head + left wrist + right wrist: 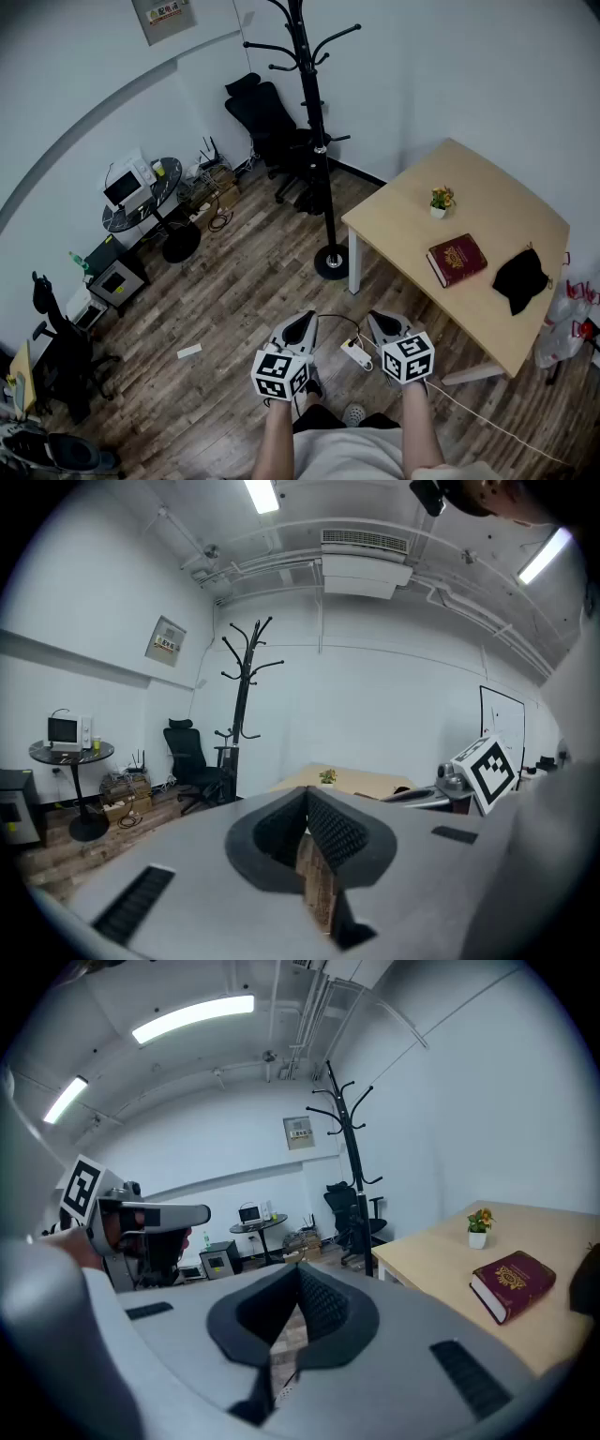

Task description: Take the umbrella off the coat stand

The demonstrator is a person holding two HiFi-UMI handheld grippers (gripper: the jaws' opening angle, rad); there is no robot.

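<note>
left gripper point(303, 322) and right gripper point(380, 322) are both clamped shut and empty, well short of the tall black metal coat stand point(317, 150). i see no umbrella on it; groping its bare hooks could topple it.

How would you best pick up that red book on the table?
Probably by the thin edge closest to the table's rim, coming in low and level from that side. The book lies flat and closed, so from above there is only the broad cover. One side of the tool would likely have to slip underneath.
</note>
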